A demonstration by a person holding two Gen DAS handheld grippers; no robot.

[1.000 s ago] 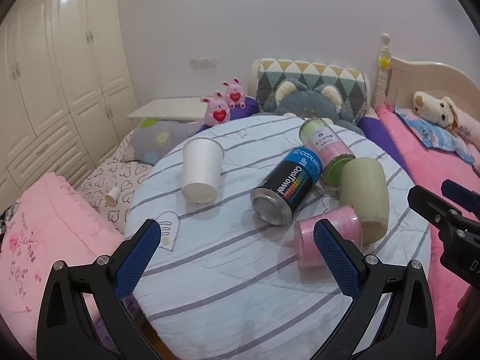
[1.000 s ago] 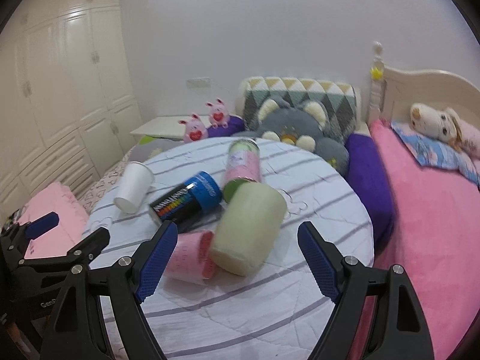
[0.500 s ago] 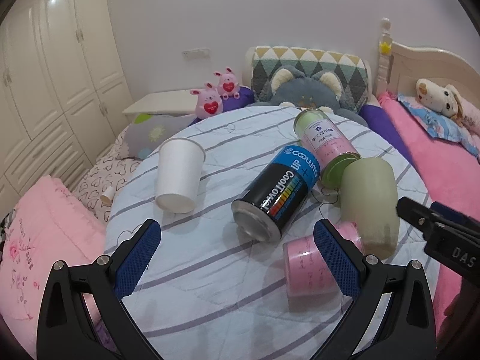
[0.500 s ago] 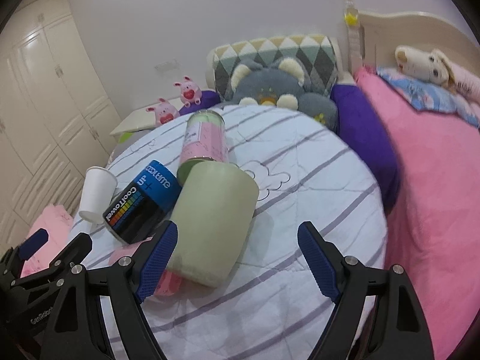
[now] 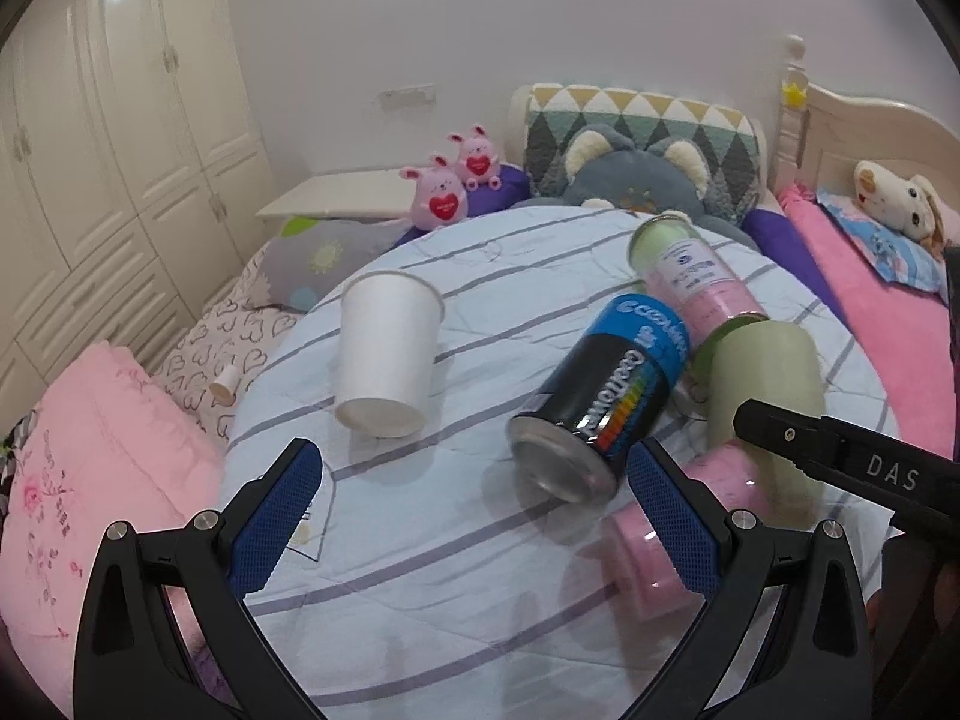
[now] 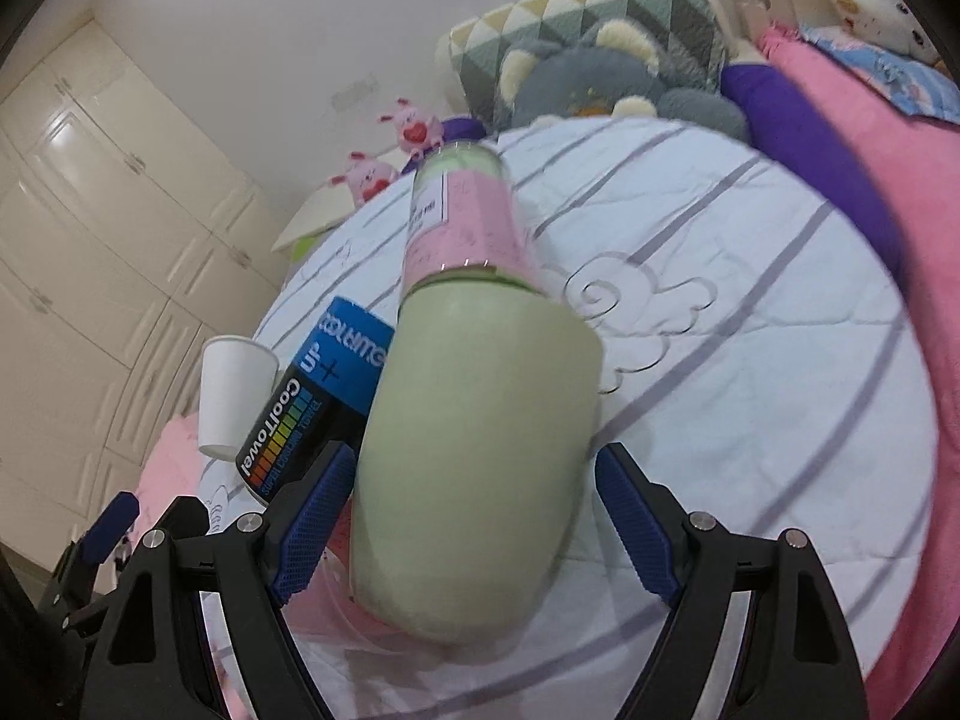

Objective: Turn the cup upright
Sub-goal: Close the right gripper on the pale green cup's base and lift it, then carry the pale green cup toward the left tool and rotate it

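A pale green cup lies on its side on the round striped table, base toward me; it also shows in the left wrist view. My right gripper is open, its jaws either side of the green cup's lower body without closing on it. A white paper cup lies on its side at the table's left, also in the right wrist view. My left gripper is open and empty above the near table edge, short of the cups.
A black and blue CoolTowel can, a pink and green canister and a small pink jar lie beside the green cup. The striped table is ringed by a pink bed, plush toys and pillows.
My right gripper has moved in and down until its open jaws flank the green cup. My left gripper has edged closer to the table. Nothing on the table has moved.
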